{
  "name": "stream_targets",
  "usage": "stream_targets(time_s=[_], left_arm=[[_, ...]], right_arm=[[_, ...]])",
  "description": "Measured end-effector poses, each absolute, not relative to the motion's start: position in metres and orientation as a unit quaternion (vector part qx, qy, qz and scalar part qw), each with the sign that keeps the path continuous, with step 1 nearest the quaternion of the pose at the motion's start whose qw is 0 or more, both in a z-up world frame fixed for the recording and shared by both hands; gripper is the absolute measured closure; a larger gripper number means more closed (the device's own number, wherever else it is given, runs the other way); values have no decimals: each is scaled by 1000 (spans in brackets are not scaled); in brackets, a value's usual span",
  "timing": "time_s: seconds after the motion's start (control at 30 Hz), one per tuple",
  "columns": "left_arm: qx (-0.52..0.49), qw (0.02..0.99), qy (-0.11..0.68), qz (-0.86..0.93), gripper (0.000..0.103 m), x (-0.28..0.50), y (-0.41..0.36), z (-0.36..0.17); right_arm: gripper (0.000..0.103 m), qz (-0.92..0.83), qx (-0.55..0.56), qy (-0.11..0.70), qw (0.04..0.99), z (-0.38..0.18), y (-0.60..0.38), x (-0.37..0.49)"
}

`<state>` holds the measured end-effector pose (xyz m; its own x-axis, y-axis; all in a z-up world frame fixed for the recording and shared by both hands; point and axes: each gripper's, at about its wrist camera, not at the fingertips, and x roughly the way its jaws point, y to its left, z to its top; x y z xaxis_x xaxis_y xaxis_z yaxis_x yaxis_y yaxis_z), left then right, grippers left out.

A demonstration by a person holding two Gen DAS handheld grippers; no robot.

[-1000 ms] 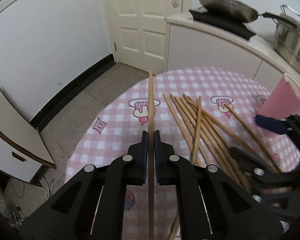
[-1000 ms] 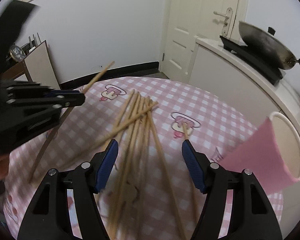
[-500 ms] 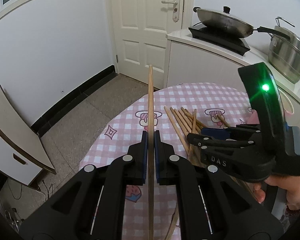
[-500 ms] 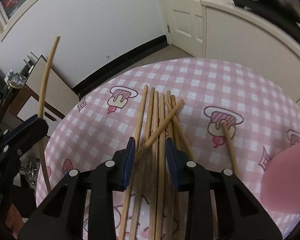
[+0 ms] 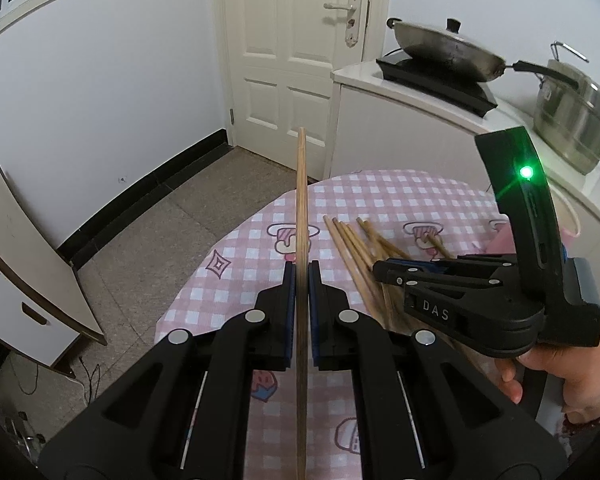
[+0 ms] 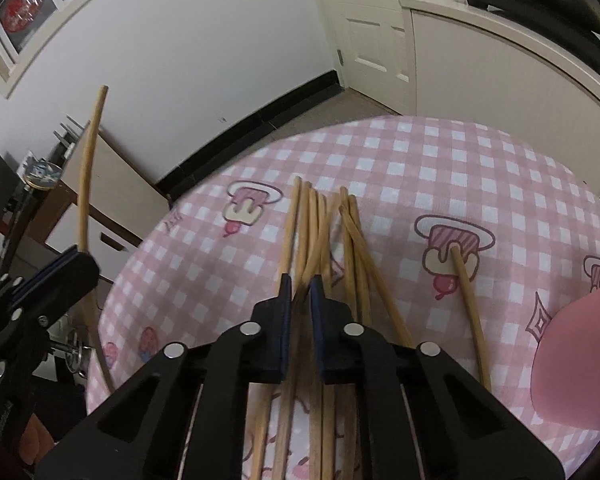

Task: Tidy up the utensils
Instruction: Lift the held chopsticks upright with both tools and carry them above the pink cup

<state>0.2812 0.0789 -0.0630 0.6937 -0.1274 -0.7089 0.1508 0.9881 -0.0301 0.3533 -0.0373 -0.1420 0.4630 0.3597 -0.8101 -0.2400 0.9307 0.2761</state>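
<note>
- The left gripper is clamped on one chopstick, its pads tight against both sides of the stick.
- That held stick runs straight out between the jaws, its tip well past the fingertips and above the floor beyond the table's edge; its back end passes down between the gripper's arms.
- The right gripper has just been closing, and its jaws now stand nearly together, pinching one stick of the pile.
- The pinched stick leaves the blue pads slanting up and to the right, crossing over its neighbours.
- The rest of the pile lies flat on the pink checked tablecloth, partly under and partly just ahead of the right gripper, fanning out slightly at the far ends.
- A lone stick lies apart to the right of the right gripper, its tip on a cartoon print.
- A pink cup lies further right, at the frame's edge.
- In the left wrist view the right gripper sits to the right of the left one, low over the pile, a green light glowing on its body and a hand around its handle.
- In the right wrist view the left gripper is off to the left, its stick rising steeply from it.
- Far ahead stand a white door, a wok on a hob, and a steel pot.
</note>
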Motion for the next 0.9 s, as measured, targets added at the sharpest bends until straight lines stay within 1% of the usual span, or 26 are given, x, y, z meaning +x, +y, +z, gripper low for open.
stream_targets(time_s=[0.43, 0.9], left_arm=[[4, 928, 359, -95, 96, 258, 67, -29], [14, 946, 302, -120, 96, 217, 33, 22]], right_arm=[[98, 222, 80, 432, 871, -89, -51, 310], [99, 243, 66, 319, 913, -7, -82, 237]])
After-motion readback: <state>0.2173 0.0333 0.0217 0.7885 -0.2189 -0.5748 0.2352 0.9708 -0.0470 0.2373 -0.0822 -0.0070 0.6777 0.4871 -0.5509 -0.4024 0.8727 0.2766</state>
